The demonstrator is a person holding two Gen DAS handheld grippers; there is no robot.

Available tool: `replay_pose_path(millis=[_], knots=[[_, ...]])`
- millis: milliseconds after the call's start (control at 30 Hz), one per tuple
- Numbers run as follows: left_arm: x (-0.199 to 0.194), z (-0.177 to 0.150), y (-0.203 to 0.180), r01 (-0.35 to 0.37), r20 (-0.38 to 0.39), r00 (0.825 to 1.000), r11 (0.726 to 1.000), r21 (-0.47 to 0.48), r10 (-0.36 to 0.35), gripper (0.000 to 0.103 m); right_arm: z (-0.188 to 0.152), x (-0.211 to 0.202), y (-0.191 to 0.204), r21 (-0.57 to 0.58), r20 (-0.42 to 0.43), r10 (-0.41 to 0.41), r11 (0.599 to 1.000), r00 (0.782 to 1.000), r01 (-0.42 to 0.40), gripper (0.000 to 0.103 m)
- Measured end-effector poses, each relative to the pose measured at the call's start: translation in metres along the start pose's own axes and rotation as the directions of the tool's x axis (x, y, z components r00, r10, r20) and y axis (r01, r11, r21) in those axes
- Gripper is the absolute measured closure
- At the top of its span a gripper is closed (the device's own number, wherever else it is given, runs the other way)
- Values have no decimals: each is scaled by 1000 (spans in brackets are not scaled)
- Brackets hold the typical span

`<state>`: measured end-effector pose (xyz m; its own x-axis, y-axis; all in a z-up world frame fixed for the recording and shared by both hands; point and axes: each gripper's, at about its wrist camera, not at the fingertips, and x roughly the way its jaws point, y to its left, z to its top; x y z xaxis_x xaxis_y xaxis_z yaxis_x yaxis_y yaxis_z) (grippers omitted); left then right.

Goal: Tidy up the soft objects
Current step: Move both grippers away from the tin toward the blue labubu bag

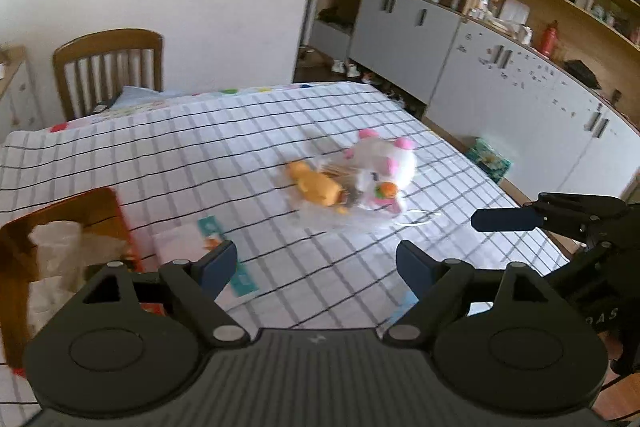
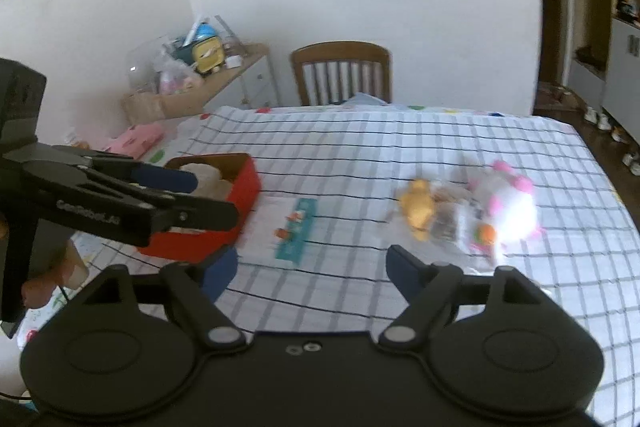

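Note:
A white and pink plush toy [image 1: 386, 167] lies on the checked tablecloth next to a small orange plush [image 1: 316, 187], with clear plastic wrap between them. Both show in the right wrist view too, the white plush [image 2: 508, 203] and the orange plush [image 2: 418, 209]. A red box [image 1: 104, 215] with pale soft things inside sits at the left; in the right wrist view the red box [image 2: 240, 195] is partly hidden by the left gripper. My left gripper [image 1: 316, 263] is open and empty, above the table short of the toys. My right gripper [image 2: 312, 267] is open and empty.
A teal paper strip [image 2: 298, 231] lies on the cloth between box and toys. A wooden chair [image 2: 340, 73] stands at the table's far side. Cabinets and shelves [image 1: 500, 59] line the right wall. A cluttered side table [image 2: 192, 83] stands at the left.

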<state>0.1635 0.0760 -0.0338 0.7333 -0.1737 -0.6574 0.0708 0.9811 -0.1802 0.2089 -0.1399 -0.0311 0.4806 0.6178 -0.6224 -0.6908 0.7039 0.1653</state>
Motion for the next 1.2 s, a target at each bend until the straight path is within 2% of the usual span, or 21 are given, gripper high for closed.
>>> replay_pose_path(millis=[100, 300, 433, 633, 767, 933, 1200], knots=[[11, -2, -19, -13, -1, 1000, 1000, 29, 13, 2, -11, -8, -19, 27, -12, -41, 999, 999, 42, 18], [27, -11, -49, 41, 37, 998, 997, 71, -44, 1, -35, -25, -56, 81, -26, -110, 990, 994, 112, 15], [43, -17, -64, 116, 9, 993, 991, 72, -117, 1, -49, -31, -78, 97, -43, -159, 982, 986, 163, 15], [65, -33, -89, 169, -21, 986, 981, 97, -168, 2, -66, -29, -106, 110, -77, -206, 971, 976, 213, 15], [82, -48, -109, 168, -75, 985, 974, 154, -158, 2, -75, -18, -123, 110, -124, -219, 966, 968, 233, 15], [99, -62, -123, 149, -116, 985, 972, 180, -130, 2, -84, -1, -137, 97, -173, -228, 964, 958, 247, 15], [128, -75, -126, 160, -211, 971, 964, 211, -115, 2, -91, 22, -158, 95, -231, -227, 963, 946, 254, 15]])
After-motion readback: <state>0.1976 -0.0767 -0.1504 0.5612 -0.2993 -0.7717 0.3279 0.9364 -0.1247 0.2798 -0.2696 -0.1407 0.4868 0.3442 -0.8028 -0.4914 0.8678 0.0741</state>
